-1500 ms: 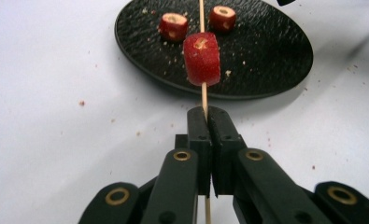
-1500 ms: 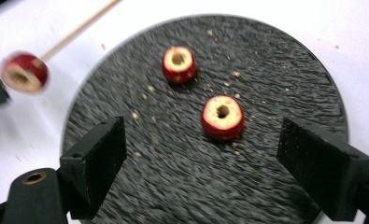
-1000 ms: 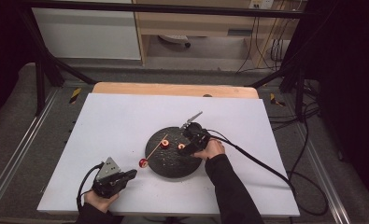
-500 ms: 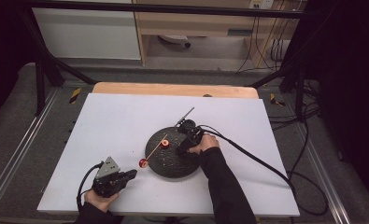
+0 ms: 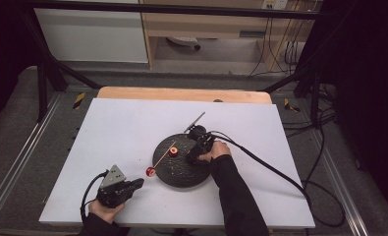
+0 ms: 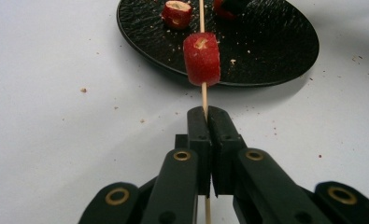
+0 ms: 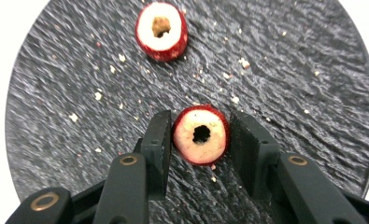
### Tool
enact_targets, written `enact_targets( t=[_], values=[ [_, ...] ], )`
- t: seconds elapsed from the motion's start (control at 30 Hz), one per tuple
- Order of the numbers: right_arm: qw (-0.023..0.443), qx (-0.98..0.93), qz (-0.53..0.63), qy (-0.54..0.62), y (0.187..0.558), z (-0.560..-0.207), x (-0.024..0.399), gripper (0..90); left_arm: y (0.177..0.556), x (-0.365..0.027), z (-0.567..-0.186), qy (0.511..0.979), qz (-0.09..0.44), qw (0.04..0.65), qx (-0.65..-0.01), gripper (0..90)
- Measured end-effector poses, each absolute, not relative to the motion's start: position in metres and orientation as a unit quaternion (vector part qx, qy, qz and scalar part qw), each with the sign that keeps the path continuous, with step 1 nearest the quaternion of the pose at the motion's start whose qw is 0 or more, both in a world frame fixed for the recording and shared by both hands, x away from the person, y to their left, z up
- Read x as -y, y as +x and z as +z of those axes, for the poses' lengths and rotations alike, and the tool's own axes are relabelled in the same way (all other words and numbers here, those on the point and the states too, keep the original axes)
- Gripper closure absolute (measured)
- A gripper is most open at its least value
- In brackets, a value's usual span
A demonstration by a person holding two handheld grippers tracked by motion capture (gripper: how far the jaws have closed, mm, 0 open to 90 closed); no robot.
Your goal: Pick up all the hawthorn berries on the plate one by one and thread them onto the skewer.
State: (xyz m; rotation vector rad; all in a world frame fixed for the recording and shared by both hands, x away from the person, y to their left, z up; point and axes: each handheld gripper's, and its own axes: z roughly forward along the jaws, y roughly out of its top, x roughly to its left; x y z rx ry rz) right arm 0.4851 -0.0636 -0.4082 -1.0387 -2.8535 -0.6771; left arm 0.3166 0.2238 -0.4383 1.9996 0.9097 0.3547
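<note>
Since a second ago, the right tool (image 5: 197, 151) has drawn back toward the near side of the plate (image 5: 201, 174), while the left tool (image 5: 132, 186) has kept its place at the worktop's (image 5: 132, 128) near left. In the right gripper view, the right tool (image 7: 198, 135) has its jaws partly open around a red-skinned fruit ring (image 7: 201, 134) with a hole through its pale middle; whether both jaws touch it is hard to tell. A second ring (image 7: 162, 25) lies farther off on the black, crumb-speckled plate. The left tool (image 6: 206, 122) is closed tight on a thin wooden skewer (image 6: 202, 91), which carries one red piece (image 6: 201, 58) just off the plate's rim (image 6: 173, 70); the skewer's far end runs out of the frame. No writing can be read anywhere. The worktop is white with a wooden far edge (image 5: 181, 93), dotted with small crumbs. Beyond it are a cabinet (image 5: 91, 34), dark frame bars and trailing cables on a grey floor (image 5: 14, 128).
</note>
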Motion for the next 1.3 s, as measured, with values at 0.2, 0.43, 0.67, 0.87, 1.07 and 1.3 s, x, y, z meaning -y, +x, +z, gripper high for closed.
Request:
enact_targets(
  t=[0.2, 0.43, 0.67, 0.87, 1.07, 1.3],
  values=[
    [0.011, 0.909, -0.243, -0.337, 0.477, -0.398, 0.066, 60.6, 0.316, -0.223, -0.438, 0.804, 0.145, 0.447, -0.366, 88.0],
    [0.008, 0.892, -0.286, -0.349, 0.463, -0.39, 0.072, 60.7, 0.315, -0.224, -0.437, 0.801, 0.146, 0.451, -0.365, 88.0],
    [0.009, 0.859, -0.358, -0.366, 0.449, -0.388, 0.085, 60.8, 0.313, -0.223, -0.436, 0.798, 0.15, 0.457, -0.364, 88.0],
    [0.008, 0.832, -0.413, -0.371, 0.437, -0.392, 0.094, 60.8, 0.313, -0.223, -0.437, 0.796, 0.15, 0.459, -0.364, 88.0],
    [0.01, 0.791, -0.477, -0.382, 0.426, -0.396, 0.101, 60.8, 0.312, -0.223, -0.436, 0.793, 0.151, 0.465, -0.364, 88.0],
    [0.007, 0.734, -0.546, -0.405, 0.415, -0.402, 0.107, 60.9, 0.31, -0.223, -0.435, 0.789, 0.152, 0.473, -0.363, 87.9]
  ],
)
